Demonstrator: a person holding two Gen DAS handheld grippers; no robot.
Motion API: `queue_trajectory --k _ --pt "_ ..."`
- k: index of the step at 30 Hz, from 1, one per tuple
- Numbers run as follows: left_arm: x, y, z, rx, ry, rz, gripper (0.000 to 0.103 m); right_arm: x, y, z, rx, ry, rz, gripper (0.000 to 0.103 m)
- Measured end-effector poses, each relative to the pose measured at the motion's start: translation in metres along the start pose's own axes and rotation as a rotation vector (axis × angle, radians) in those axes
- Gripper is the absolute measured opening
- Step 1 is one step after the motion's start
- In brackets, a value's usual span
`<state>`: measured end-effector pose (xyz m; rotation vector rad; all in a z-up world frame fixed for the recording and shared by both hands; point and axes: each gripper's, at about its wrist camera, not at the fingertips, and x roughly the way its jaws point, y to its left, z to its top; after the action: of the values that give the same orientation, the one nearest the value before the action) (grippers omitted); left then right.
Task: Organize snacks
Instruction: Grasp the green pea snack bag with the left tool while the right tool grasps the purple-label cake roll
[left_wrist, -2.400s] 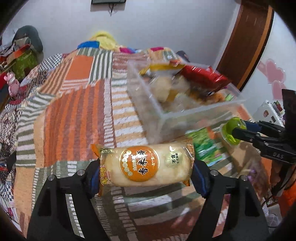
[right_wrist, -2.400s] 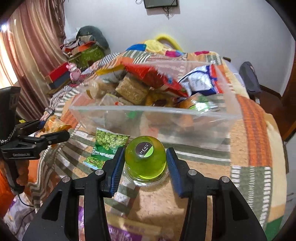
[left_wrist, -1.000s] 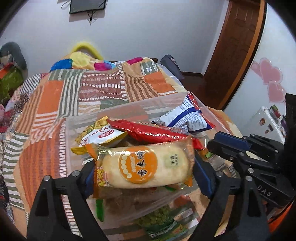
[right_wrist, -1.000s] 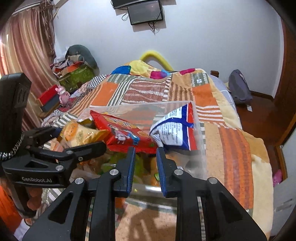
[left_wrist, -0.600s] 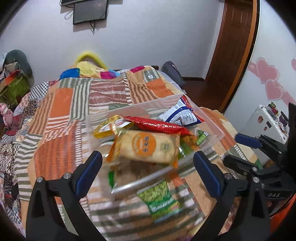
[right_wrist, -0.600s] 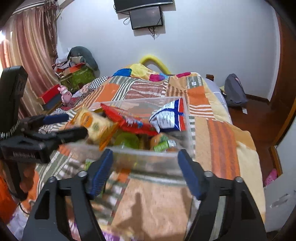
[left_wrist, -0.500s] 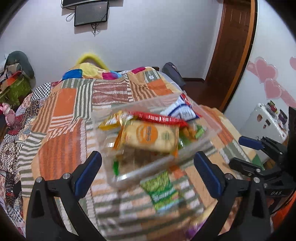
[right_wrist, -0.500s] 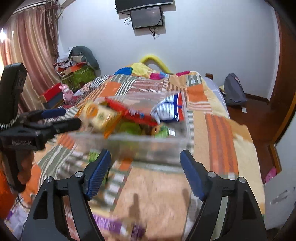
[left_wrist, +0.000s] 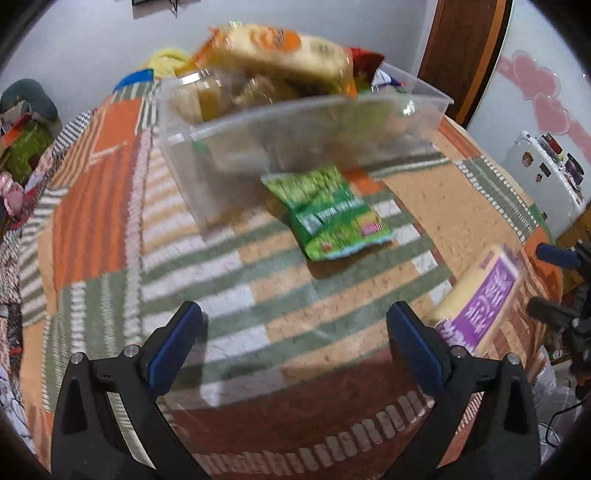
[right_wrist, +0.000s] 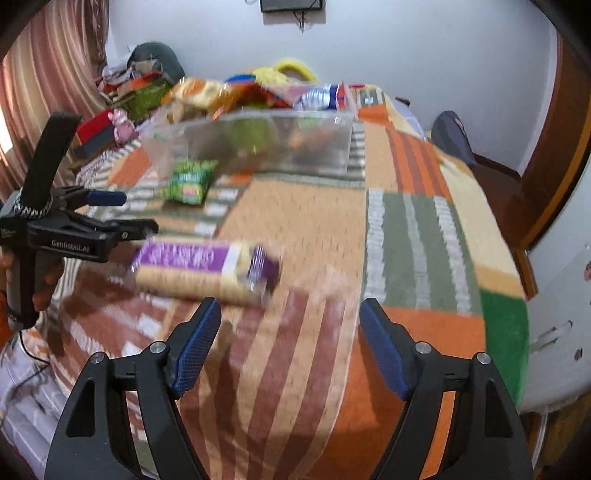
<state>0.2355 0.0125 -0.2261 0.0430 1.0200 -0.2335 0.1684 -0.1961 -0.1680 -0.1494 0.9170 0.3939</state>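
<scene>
The clear plastic bin (left_wrist: 314, 122) sits on the patchwork bedspread (left_wrist: 110, 221), heaped with snacks: a pale rice-cracker pack (left_wrist: 280, 55) with an orange round label lies on top of the pile, a red bag (left_wrist: 364, 61) pokes up behind it, and from the right wrist view a white-and-blue bag (right_wrist: 325, 96) shows at the far corner. The writing on these is too blurred to read. Just in front of the bin, touching its near wall, lies a green snack packet (left_wrist: 328, 214); its print is smeared by motion and unreadable. Nearer to the claws lies a long biscuit pack (right_wrist: 207, 267) with a purple label, flat on the bed, apart from both the bin and the green packet; its lettering is also illegible.

The left claw (left_wrist: 295, 347) hangs low over the bedspread, pointing toward the bin, its blue-padded fingers (left_wrist: 173, 343) spread wide with nothing between them. In the right wrist view its black body reads "GenRobot.AI", and a hand (right_wrist: 40, 280) grips the handle below.

The right claw (right_wrist: 290, 343) is likewise wide apart and empty, angled down over the striped part of the bedspread, with the biscuit pack just beyond its left finger.
</scene>
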Motion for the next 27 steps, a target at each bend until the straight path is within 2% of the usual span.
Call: queue_trajectory --k 4,10,13,18,24,26,27 --pt "-0.002 -0.009 -0.004 -0.020 -0.007 -0.050 0.102 0.010 0.000 -0.002 0.029 0.002 -0.011 0.075" --pt "-0.005 -0.039 -0.006 0.011 -0.023 -0.107 0.102 0.030 -0.012 0.026 0.069 -0.023 -0.079 0.074" --pt "-0.010 -0.046 -0.006 0.004 -0.061 -0.100 0.102 0.029 -0.018 0.036 0.099 -0.038 -0.087 0.074" --pt "-0.018 -0.025 -0.003 -0.070 -0.079 -0.072 0.102 0.017 -0.010 0.047 0.127 -0.086 -0.013 0.075" --pt "-0.023 0.009 0.008 -0.170 -0.098 -0.013 0.102 0.041 0.023 0.051 0.075 -0.047 0.052 0.073" --pt "-0.022 0.014 0.014 -0.191 -0.098 -0.007 0.102 0.049 0.030 0.048 0.052 -0.030 0.044 0.065" --pt "-0.020 0.014 0.015 -0.196 -0.099 -0.006 0.102 0.054 0.033 0.047 0.041 -0.017 0.046 0.057"
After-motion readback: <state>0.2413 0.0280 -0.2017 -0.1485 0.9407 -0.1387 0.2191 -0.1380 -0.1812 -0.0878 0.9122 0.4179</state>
